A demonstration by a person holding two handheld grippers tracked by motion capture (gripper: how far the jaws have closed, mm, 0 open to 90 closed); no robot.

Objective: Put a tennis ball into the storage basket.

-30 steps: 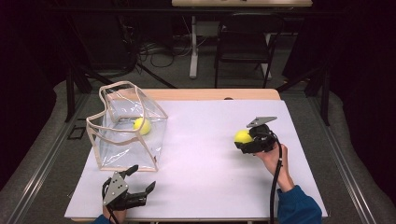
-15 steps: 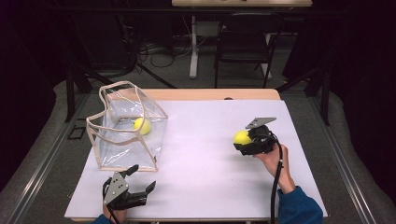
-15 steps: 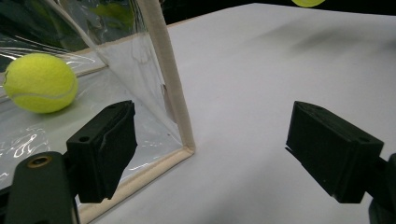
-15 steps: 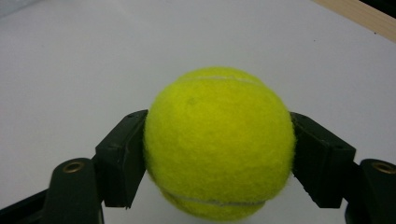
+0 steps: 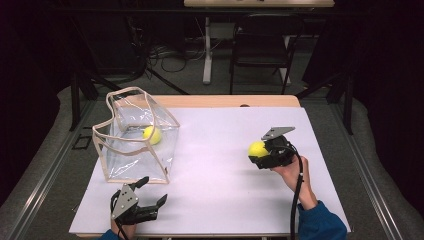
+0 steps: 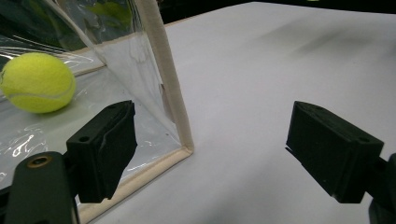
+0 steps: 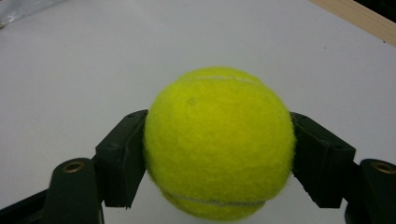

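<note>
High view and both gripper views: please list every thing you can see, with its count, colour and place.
tennis ball: 2, yellow-green; one held in the right gripper above the right part of the table, the second ball inside the bag.
bag: 1, clear plastic with beige trim, standing open on the left part of the table.
table: 1, white top with a wooden far edge, centre.
chair: 1, dark, on the floor behind the table.
cables: several, dark, on the floor behind the table.
left gripper: 1, black, near the table's front edge beside the bag, fingers wide apart, nothing between them.
right gripper: 1, black, fingers closed on the tennis ball.
</note>
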